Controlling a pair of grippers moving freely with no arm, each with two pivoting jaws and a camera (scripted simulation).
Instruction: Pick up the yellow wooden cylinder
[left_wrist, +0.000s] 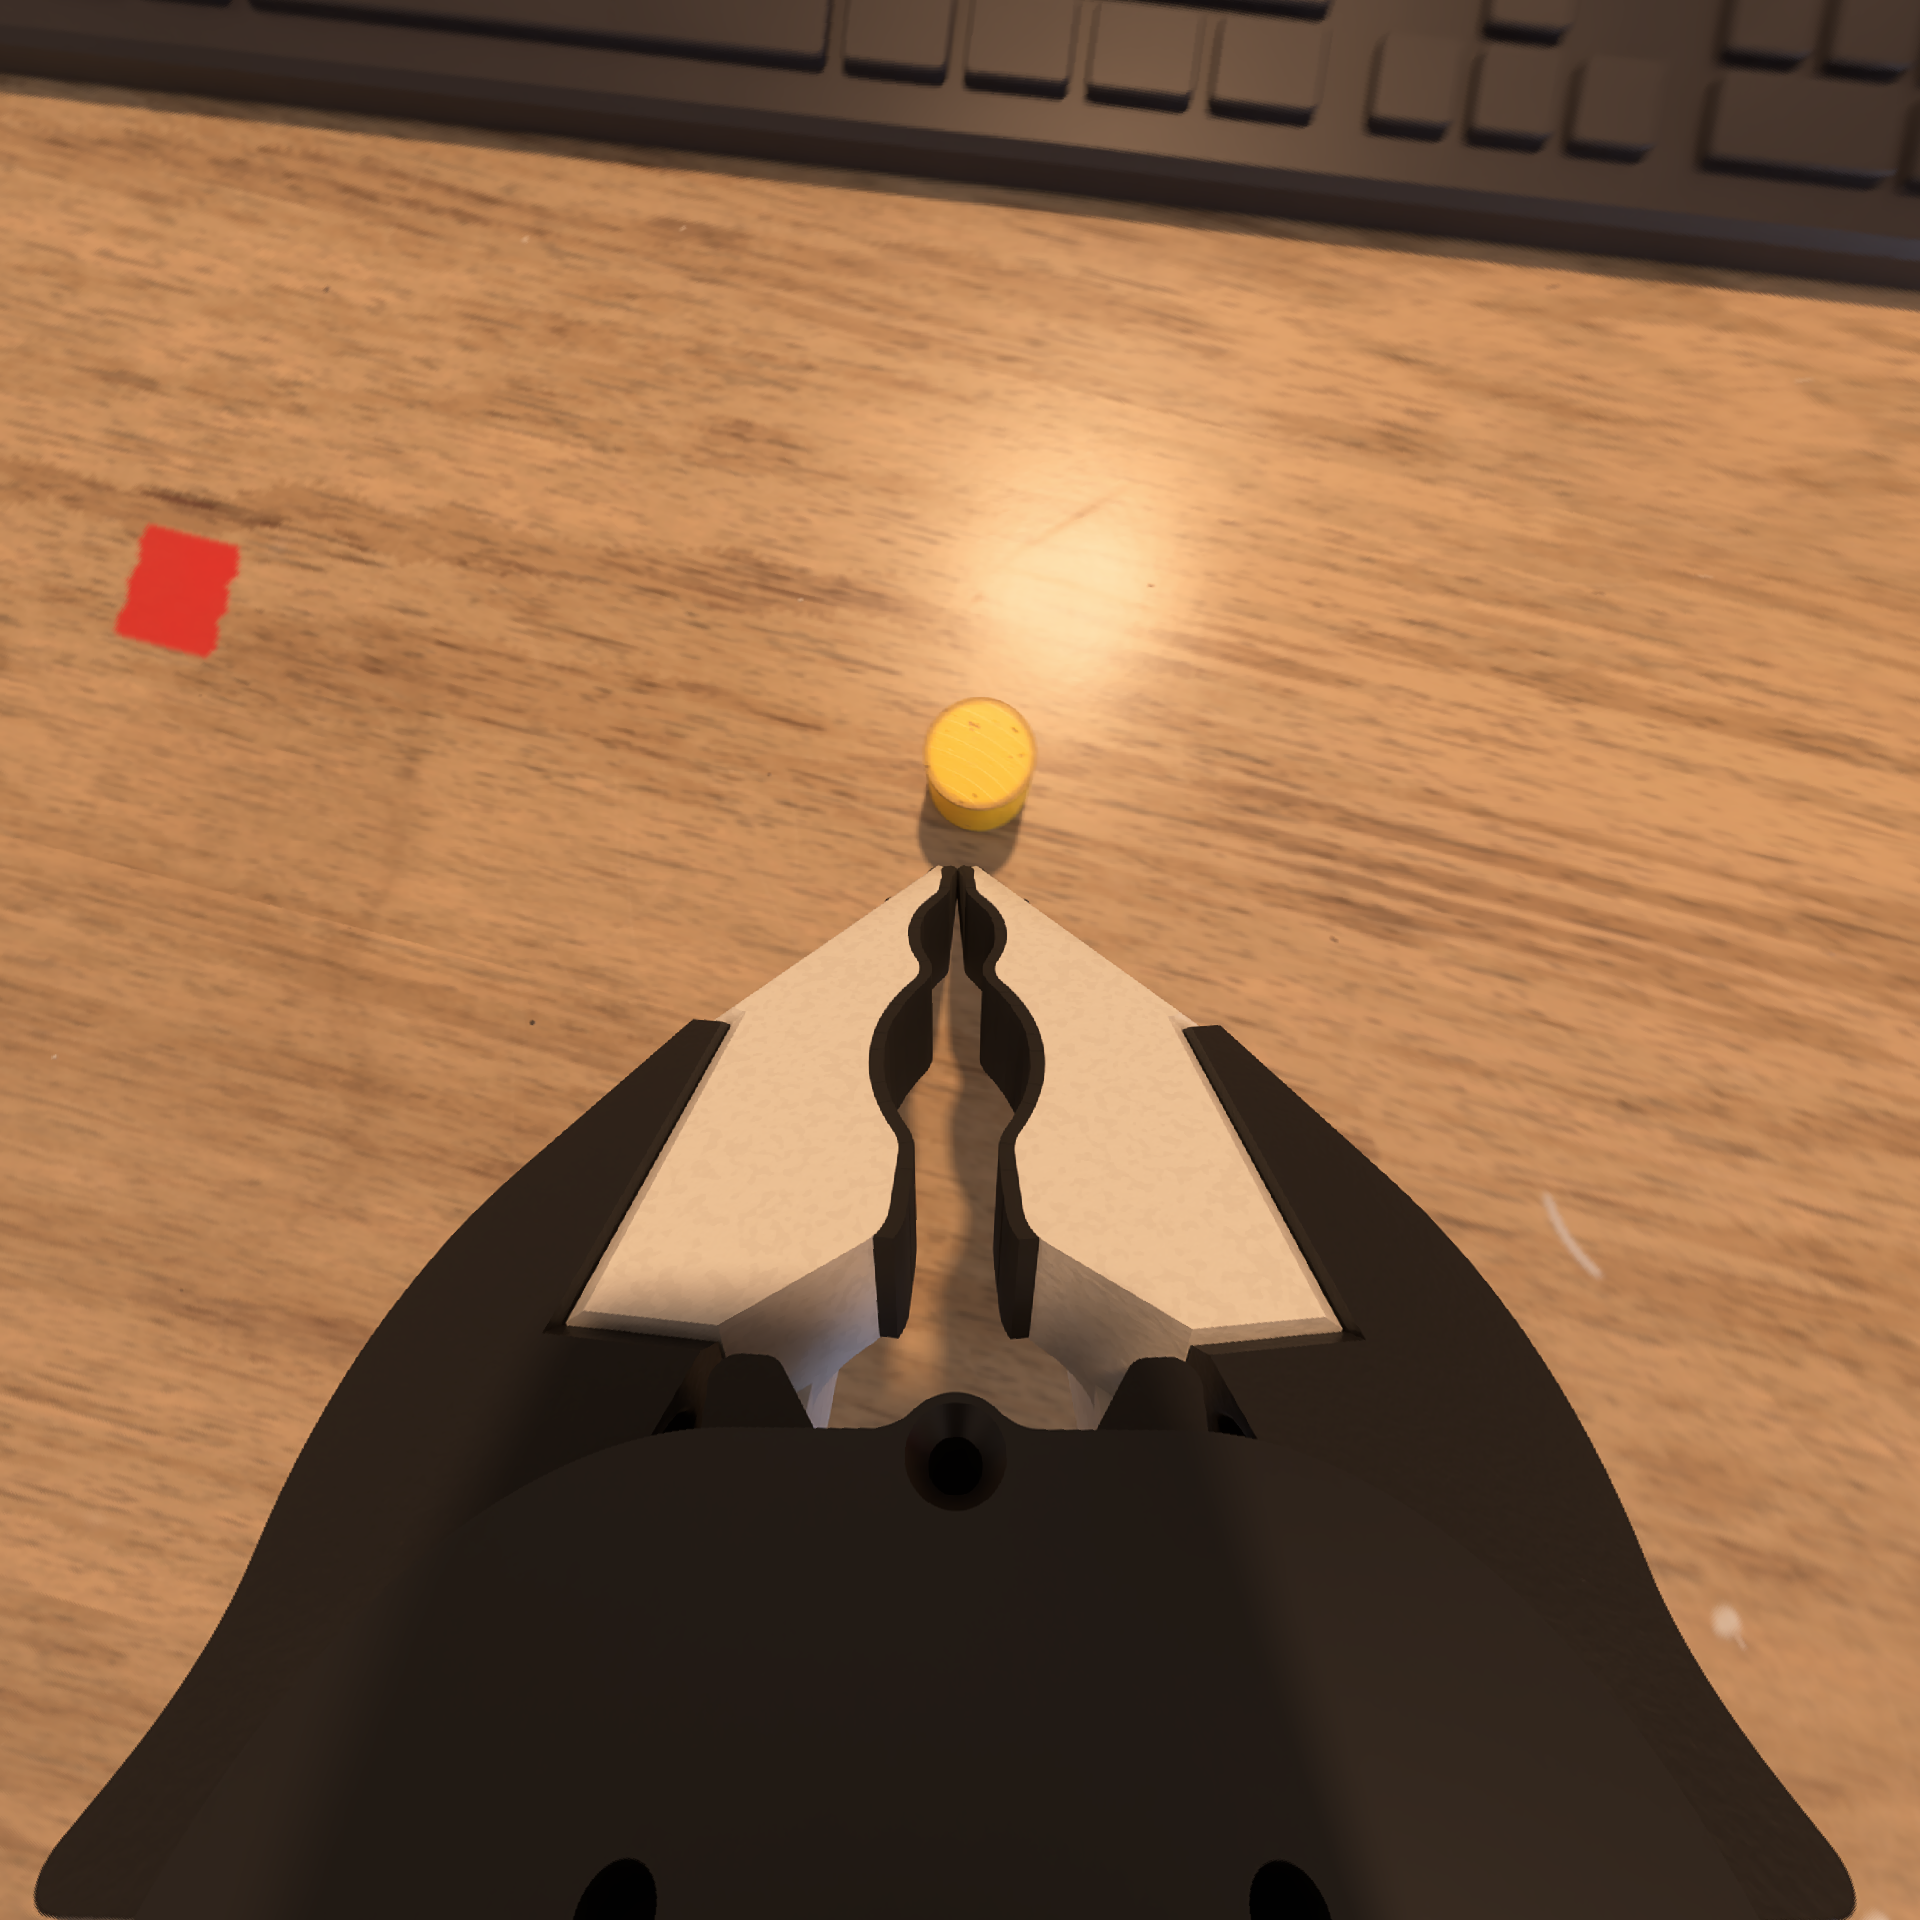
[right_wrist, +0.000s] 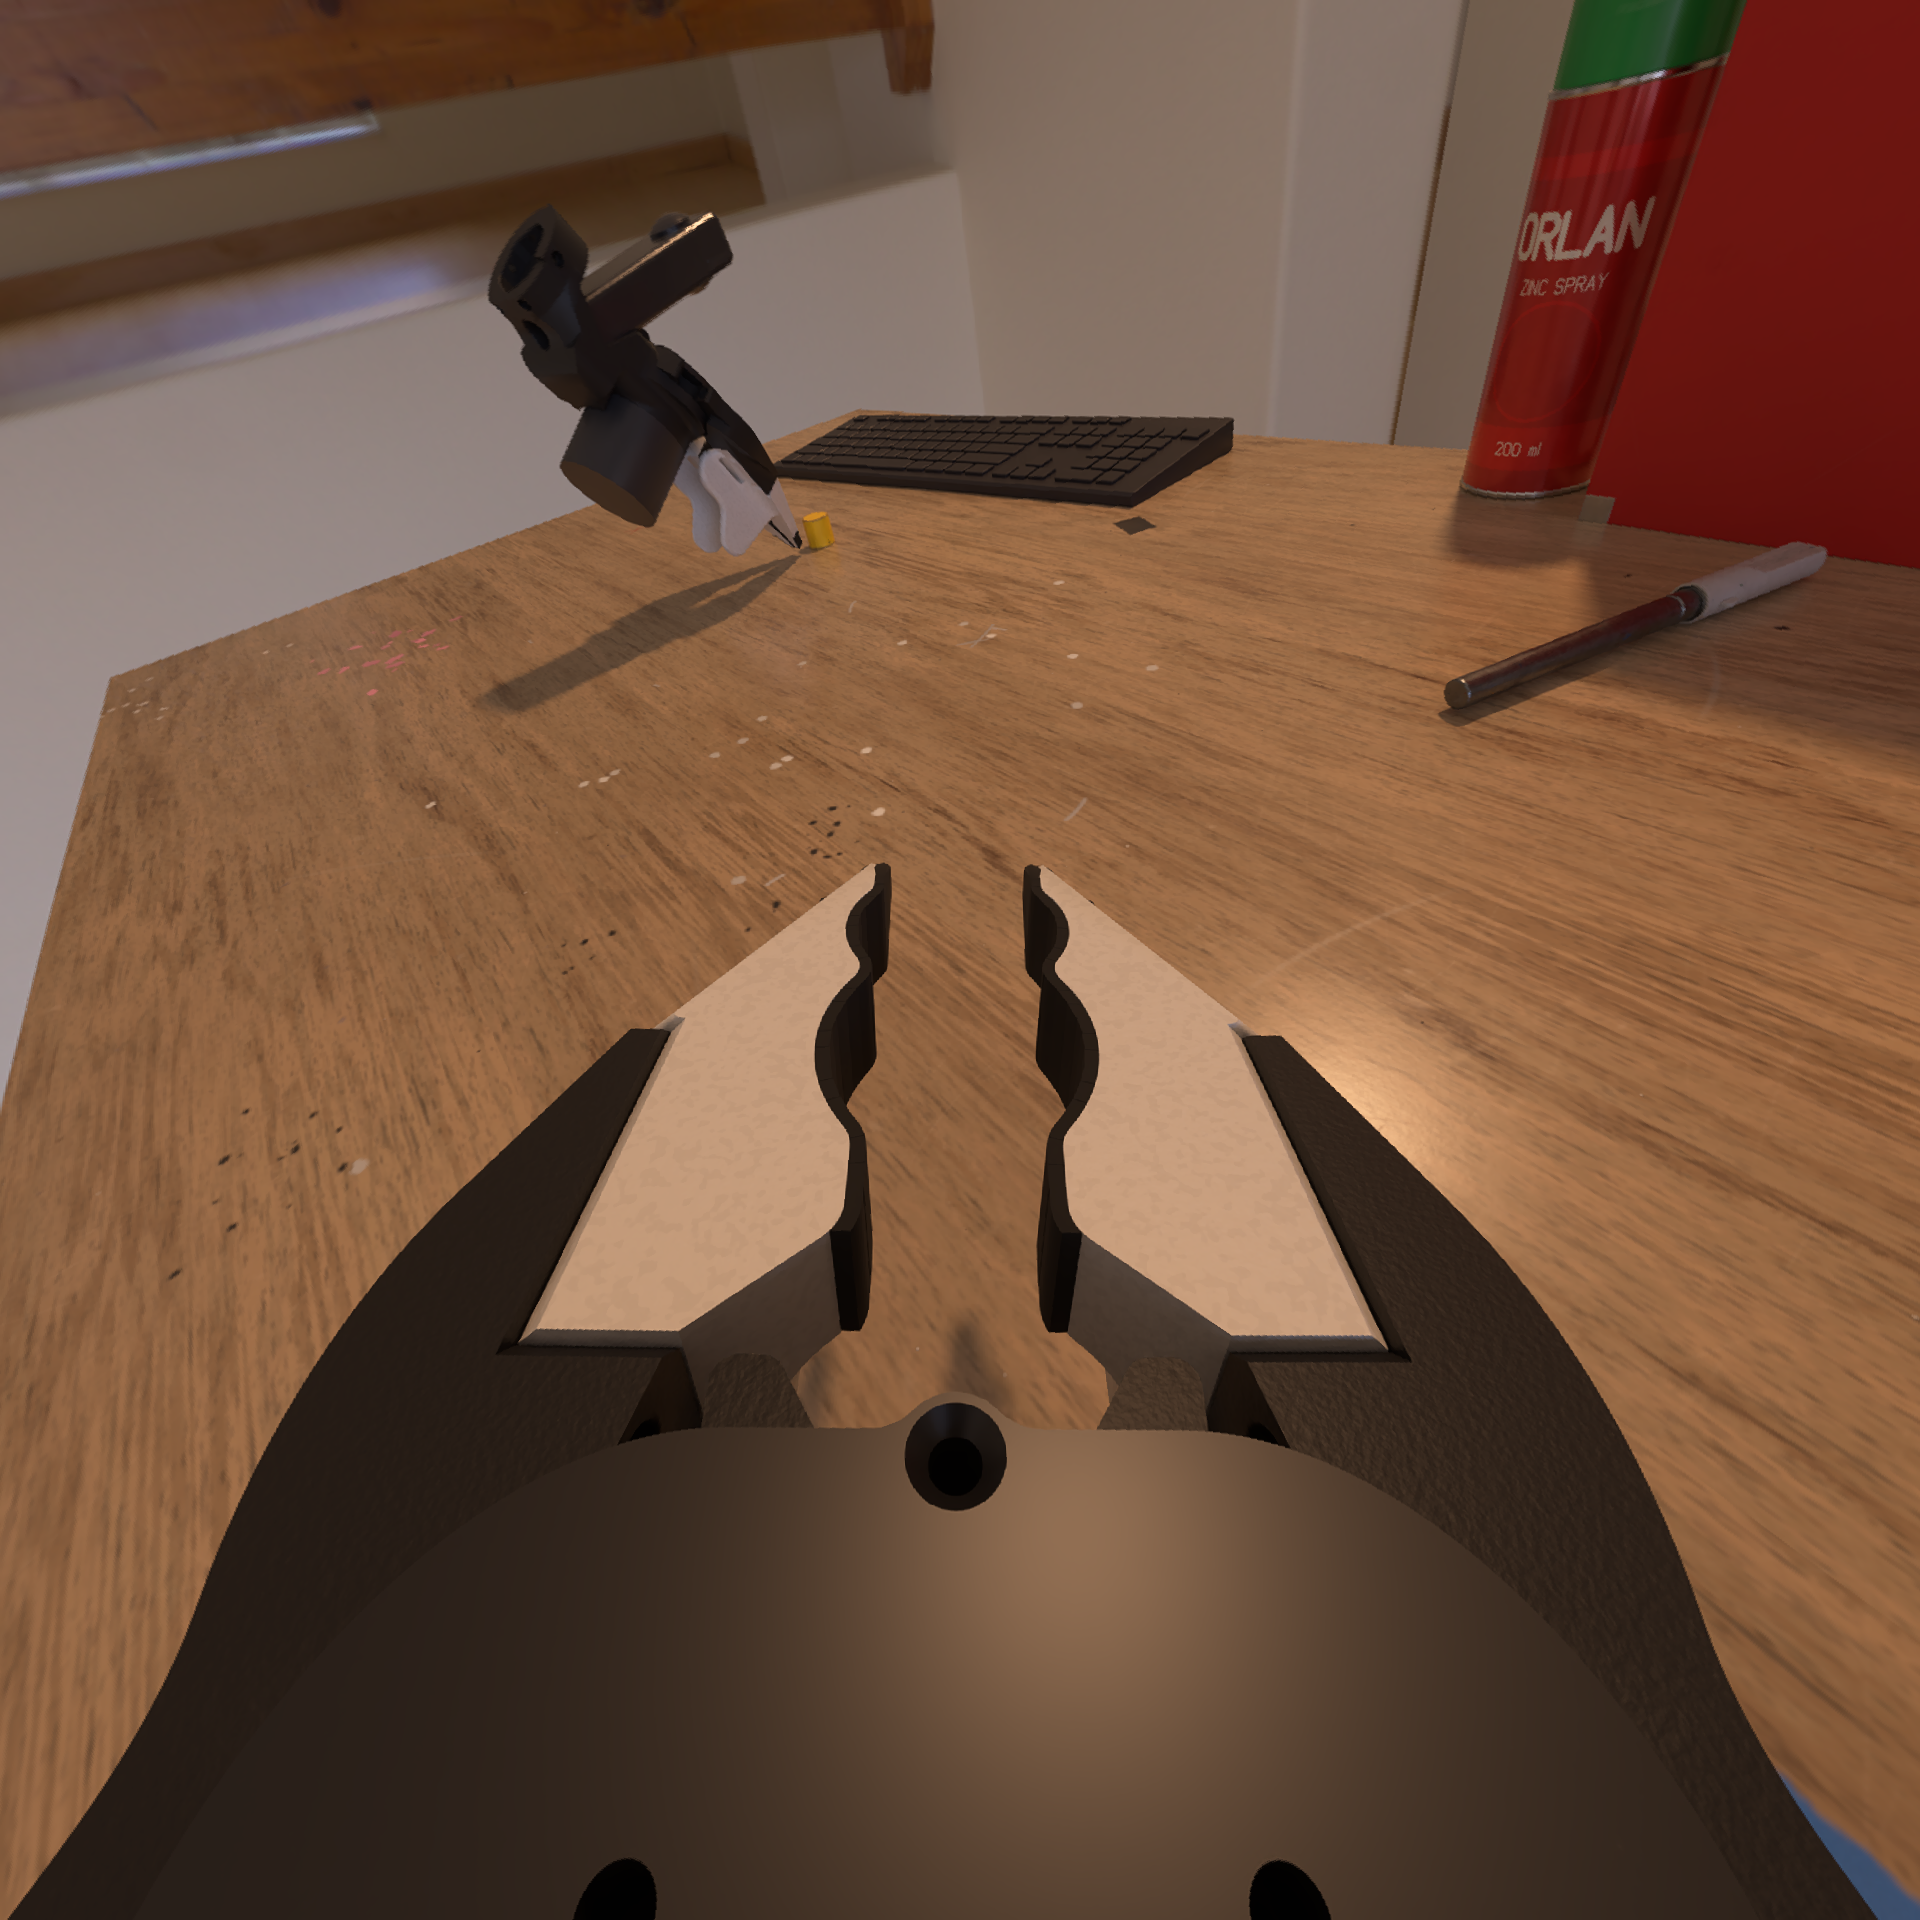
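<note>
keyboard (left_wrist: 1039, 94) far rows cut off; spray can (right_wrist: 1590, 260) top cropped.

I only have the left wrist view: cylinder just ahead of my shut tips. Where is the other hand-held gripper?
Observer: The right hand-held gripper is open, low over bare table, far from the cylinder.
Operator: Anything else on the table besides the keyboard?
Observer: A spray can stands at the far right.
Operator: Anything lying flat?
Observer: A pen lies near the can.
</note>
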